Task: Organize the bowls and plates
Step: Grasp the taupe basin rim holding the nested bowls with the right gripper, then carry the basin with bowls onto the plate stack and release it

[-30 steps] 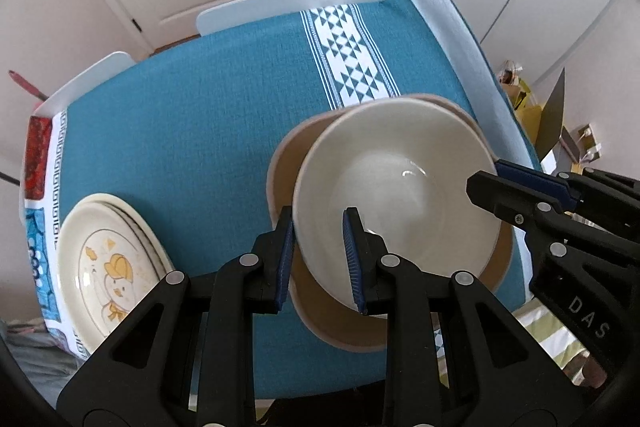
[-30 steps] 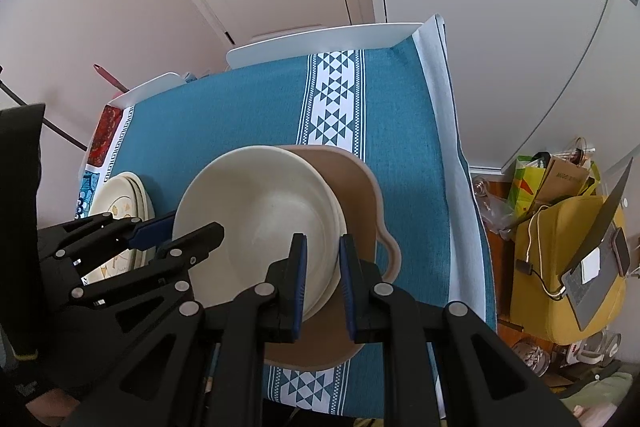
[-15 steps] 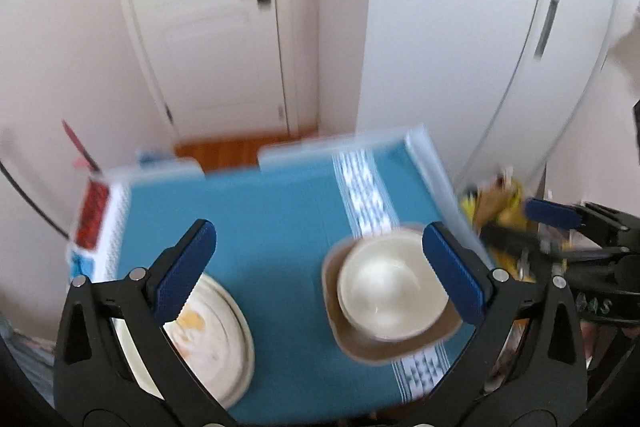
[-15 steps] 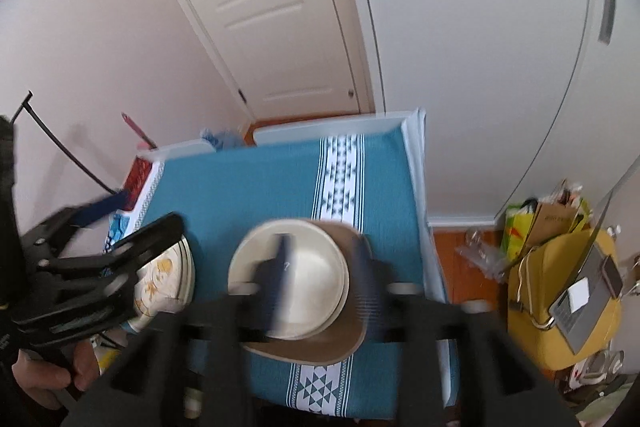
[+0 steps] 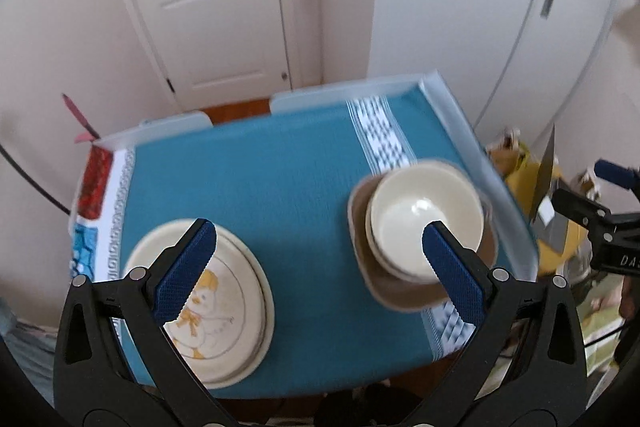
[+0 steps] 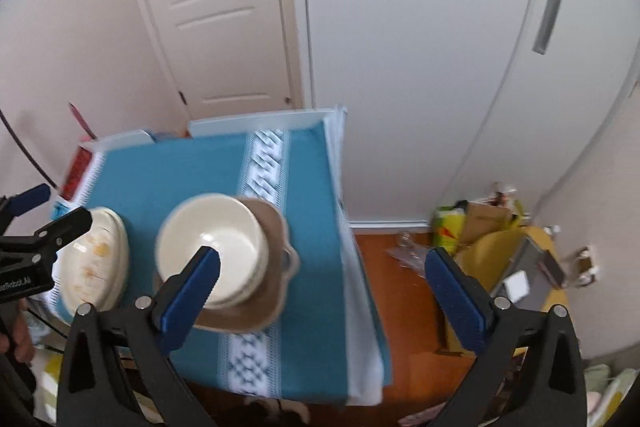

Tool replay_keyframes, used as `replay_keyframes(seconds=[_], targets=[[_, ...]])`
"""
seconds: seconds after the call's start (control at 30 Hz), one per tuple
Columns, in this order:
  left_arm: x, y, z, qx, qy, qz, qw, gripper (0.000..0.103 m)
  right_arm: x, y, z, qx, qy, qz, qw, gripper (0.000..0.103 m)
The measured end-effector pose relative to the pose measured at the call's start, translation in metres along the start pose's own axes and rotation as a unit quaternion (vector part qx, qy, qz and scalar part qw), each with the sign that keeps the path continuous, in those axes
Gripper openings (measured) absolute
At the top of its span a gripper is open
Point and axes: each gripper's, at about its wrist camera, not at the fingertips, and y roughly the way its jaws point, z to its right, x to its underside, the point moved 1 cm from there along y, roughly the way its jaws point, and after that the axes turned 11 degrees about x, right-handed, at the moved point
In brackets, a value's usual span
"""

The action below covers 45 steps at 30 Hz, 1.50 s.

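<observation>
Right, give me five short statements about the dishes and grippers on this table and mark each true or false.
1. The cream bowl sits inside the tan dish. True.
2. The left gripper is clamped on the bowl's rim. False: its jaws stand wide open and hold nothing.
3. The plates with the duck picture lie stacked near the table's left corner. True.
4. The right gripper holds a plate. False: it is open and empty, its jaws having just been opening.
5. The tablecloth is plain red. False: it is teal with a white patterned stripe.
</observation>
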Motion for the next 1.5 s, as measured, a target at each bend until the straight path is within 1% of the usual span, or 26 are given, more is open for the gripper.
replay_keyframes(seconds=[0.1,0.2,0.23,0.27,0.33,0.37,0.43,0.53,0.6,0.87,0.9,1.03,1.1,1.13,1.17,1.23,1.27,1.3,1.33,1.37,1.47,1.5], targets=[[0.014,0.024,0.001,0.013,0.002,-0.029,0.9995,0.103,0.012,0.022,-0.006,-0.016,-0.011,-0.035,0.999,0.102],[0.026,0.048,0.002,0.031,-0.002,-0.057,0.9979,0.103,0.019,0.041,-0.014,-0.025,-0.026,-0.057,0.998,0.102],[0.029,0.055,0.003,0.034,-0.001,-0.064,0.9973,0.103,0.022,0.046,-0.016,-0.025,-0.029,-0.066,0.997,0.100],[0.032,0.063,0.004,0.036,0.001,-0.072,0.9967,0.103,0.025,0.052,-0.018,-0.026,-0.033,-0.075,0.996,0.097],[0.036,0.075,0.005,0.037,0.002,-0.089,0.9953,0.102,0.028,0.064,-0.024,-0.036,-0.046,-0.093,0.994,0.080],[0.038,0.078,0.005,0.042,0.001,-0.093,0.9948,0.101,0.029,0.069,-0.027,-0.040,-0.053,-0.101,0.993,0.077],[0.040,0.083,0.004,0.050,-0.002,-0.100,0.9937,0.101,0.030,0.076,-0.033,-0.047,-0.066,-0.109,0.991,0.074],[0.042,0.085,0.003,0.041,0.010,-0.116,0.9923,0.100,0.030,0.082,-0.038,-0.058,-0.079,-0.117,0.988,0.074],[0.043,0.089,0.001,0.040,0.009,-0.125,0.9912,0.099,0.029,0.083,-0.038,-0.064,-0.082,-0.116,0.988,0.074],[0.038,0.109,0.004,0.038,0.028,-0.151,0.9875,0.096,0.028,0.091,-0.037,-0.060,-0.103,-0.136,0.984,0.074],[0.039,0.114,0.004,0.036,0.030,-0.154,0.9869,0.094,0.029,0.095,-0.039,-0.061,-0.106,-0.139,0.983,0.073],[0.041,0.126,0.003,0.042,0.024,-0.159,0.9860,0.090,0.034,0.107,-0.046,-0.070,-0.116,-0.149,0.980,0.060],[0.041,0.133,0.002,0.044,0.022,-0.160,0.9860,0.088,0.038,0.113,-0.051,-0.073,-0.121,-0.148,0.979,0.056],[0.042,0.134,0.002,0.047,0.019,-0.158,0.9861,0.085,0.039,0.115,-0.052,-0.078,-0.120,-0.147,0.979,0.052],[0.042,0.137,0.001,0.052,0.016,-0.159,0.9858,0.077,0.040,0.118,-0.054,-0.083,-0.117,-0.145,0.979,0.050],[0.043,0.143,0.001,0.065,0.008,-0.157,0.9854,0.059,0.042,0.124,-0.058,-0.091,-0.118,-0.140,0.979,0.036],[0.043,0.146,0.003,0.071,0.010,-0.157,0.9851,0.042,0.043,0.126,-0.060,-0.099,-0.114,-0.136,0.979,0.033],[0.042,0.148,0.005,0.075,0.011,-0.154,0.9851,0.033,0.044,0.127,-0.061,-0.100,-0.112,-0.130,0.980,0.030],[0.042,0.151,0.007,0.071,0.015,-0.151,0.9859,0.031,0.044,0.128,-0.062,-0.101,-0.110,-0.123,0.981,0.026],[0.041,0.153,0.008,0.068,0.019,-0.147,0.9865,0.026,0.044,0.128,-0.062,-0.103,-0.107,-0.117,0.982,0.024],[0.041,0.157,0.008,0.076,0.014,-0.132,0.9882,0.022,0.044,0.132,-0.060,-0.104,-0.100,-0.096,0.985,0.020],[0.040,0.158,0.007,0.079,0.010,-0.127,0.9888,0.019,0.043,0.132,-0.061,-0.107,-0.101,-0.089,0.985,0.017]])
